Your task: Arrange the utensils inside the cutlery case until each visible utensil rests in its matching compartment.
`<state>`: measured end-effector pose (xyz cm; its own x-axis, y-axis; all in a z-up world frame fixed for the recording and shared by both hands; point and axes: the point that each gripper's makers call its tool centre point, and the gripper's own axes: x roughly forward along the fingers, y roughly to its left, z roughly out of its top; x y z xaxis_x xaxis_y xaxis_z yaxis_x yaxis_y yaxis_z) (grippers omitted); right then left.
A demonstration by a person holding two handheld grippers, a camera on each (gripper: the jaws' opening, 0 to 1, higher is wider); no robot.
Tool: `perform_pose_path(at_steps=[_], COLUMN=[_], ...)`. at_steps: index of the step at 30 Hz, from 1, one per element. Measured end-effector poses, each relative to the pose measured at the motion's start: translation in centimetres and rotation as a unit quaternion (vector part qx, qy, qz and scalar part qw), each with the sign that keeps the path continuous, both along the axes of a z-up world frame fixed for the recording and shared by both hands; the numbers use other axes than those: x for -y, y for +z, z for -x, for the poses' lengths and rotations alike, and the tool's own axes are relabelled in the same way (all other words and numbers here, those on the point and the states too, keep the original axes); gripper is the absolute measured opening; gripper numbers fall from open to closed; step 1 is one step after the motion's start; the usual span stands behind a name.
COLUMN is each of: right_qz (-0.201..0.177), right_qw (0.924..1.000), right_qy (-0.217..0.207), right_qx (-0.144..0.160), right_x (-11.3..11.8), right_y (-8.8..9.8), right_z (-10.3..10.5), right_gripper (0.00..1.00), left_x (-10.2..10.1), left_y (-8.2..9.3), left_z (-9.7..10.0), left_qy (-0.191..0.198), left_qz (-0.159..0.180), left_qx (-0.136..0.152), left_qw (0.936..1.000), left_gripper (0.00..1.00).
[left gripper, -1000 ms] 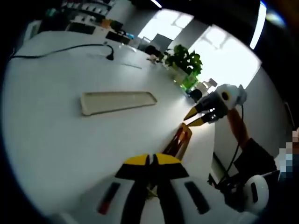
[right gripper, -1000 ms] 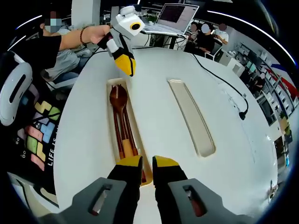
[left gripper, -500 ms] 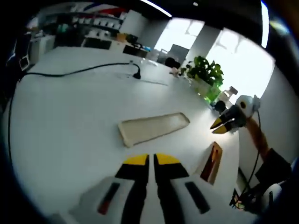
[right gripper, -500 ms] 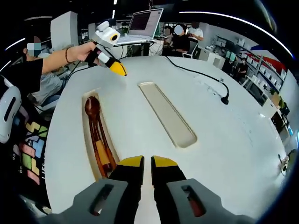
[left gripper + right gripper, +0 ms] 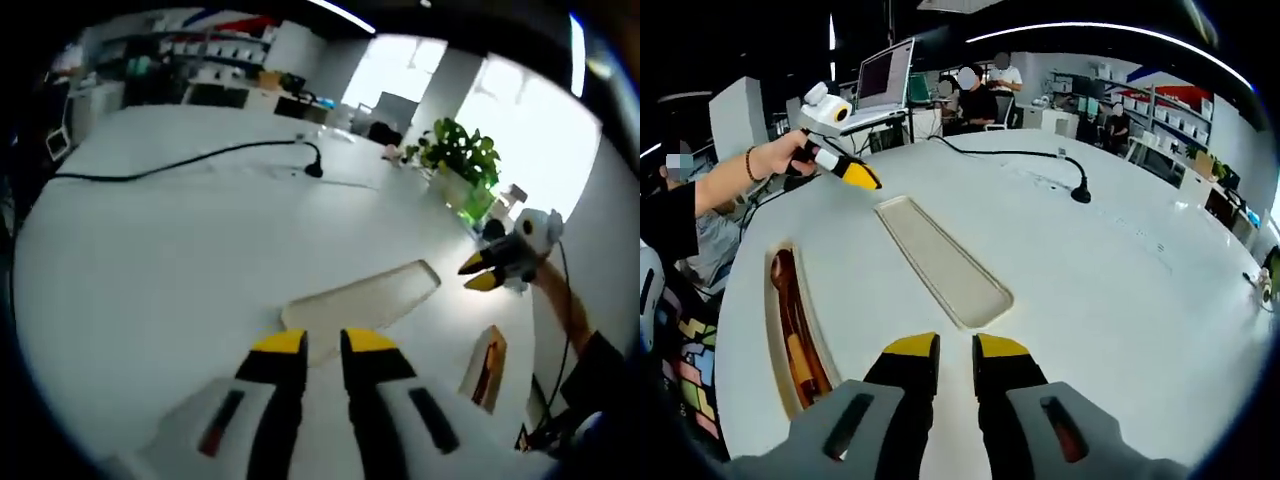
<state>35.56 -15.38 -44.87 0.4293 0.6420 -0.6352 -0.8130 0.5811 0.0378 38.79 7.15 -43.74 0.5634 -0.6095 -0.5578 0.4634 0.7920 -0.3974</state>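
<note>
The wooden spoon [image 5: 783, 285] and sticks lie in one long case [image 5: 770, 340] at the near left of the white table [image 5: 1120, 300], look light, hard and slippery, best pinched mid-handle, one empty lid [image 5: 940, 262] beside; left tongs [image 5: 322, 345] and right tongs [image 5: 956, 350] hold nothing, a little open.

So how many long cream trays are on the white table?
2. The empty cream tray lies in the middle of the white table. The cream tray holding brown wooden utensils lies nearer the table's edge, by the person.
</note>
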Motion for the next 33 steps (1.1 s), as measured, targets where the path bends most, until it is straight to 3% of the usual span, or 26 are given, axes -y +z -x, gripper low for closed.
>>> perform_pose_path(at_steps=[2,4,9,12,16,27,33], right_qz=[-0.009,-0.015,-0.073,-0.088,-0.105,-0.104,-0.11], right_qw=[0.9998,0.9996,0.9954,0.9913,0.9891,0.9861,0.9835], right_qy=[-0.016,-0.022,-0.049,-0.078,-0.085,-0.1,-0.104], right_qx=[-0.001,-0.003,-0.036,-0.06,-0.059,-0.082,-0.1], right_x=[0.0,0.0,-0.4,-0.3,-0.3,-0.6,-1.6], right_y=[-0.1,-0.2,0.0,-0.5,-0.4,-1.0,-1.3], right_z=[-0.6,-1.0,-1.7,-2.6,-3.4,-3.3,-2.5], right_gripper=[0.21,0.2,0.21,0.26,0.25,0.24,0.24], left_x=[0.4,0.7,0.9,1.2,1.5,2.5,2.6], left_y=[-0.2,-0.7,-1.0,-1.3,-1.3,-1.5,-1.8], left_z=[0.2,0.3,0.2,0.3,0.2,0.4,0.4], left_qy=[-0.007,-0.009,-0.001,0.002,-0.005,-0.008,-0.011], left_qz=[-0.013,-0.024,0.005,0.009,0.005,0.015,-0.006], left_qx=[-0.004,-0.012,-0.047,-0.068,-0.071,-0.088,-0.091], left_qw=[0.9999,0.9996,0.9989,0.9976,0.9974,0.996,0.9958], left_gripper=[0.24,0.37,0.5,0.51,0.56,0.6,0.6])
